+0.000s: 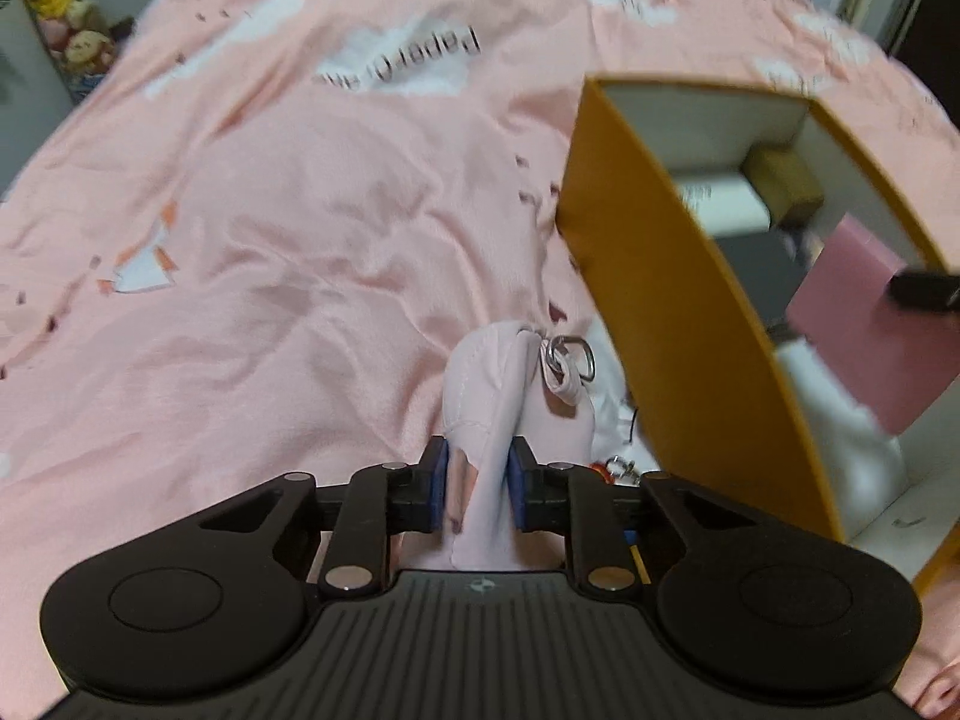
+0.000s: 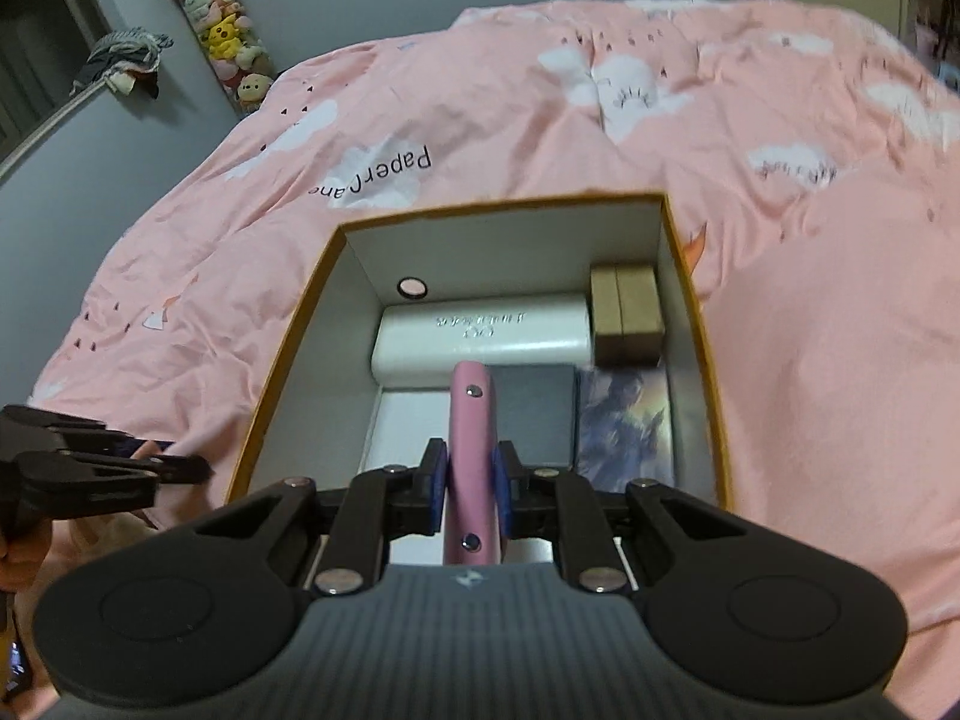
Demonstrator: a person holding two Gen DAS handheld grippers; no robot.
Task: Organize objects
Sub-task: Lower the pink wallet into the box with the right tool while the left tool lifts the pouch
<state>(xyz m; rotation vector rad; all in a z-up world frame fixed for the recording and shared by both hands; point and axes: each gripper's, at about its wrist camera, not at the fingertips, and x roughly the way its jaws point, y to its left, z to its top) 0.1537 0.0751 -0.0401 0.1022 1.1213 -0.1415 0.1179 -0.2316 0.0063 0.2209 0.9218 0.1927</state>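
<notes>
Right, pink case (image 2: 472, 462) stands on edge, clamped between the right gripper (image 2: 472, 495) pads, held over the open orange box (image 2: 282, 372) near its near wall. Inside the box: white case (image 2: 480, 339) along the far wall, brown cardboard box (image 2: 627, 315) in the far right corner, dark flat item (image 2: 534, 414) and printed card (image 2: 624, 426) toward the right wall, small round item (image 2: 413, 287) at far left. Left gripper (image 1: 478, 489) clenched on a pale pink pouch (image 1: 498, 396) with a metal ring (image 1: 573, 354), just outside the box's left wall, above the pink bedspread (image 1: 270, 210). Plush toys (image 2: 225, 30) stacked by the wall beyond the bed's far left corner.
</notes>
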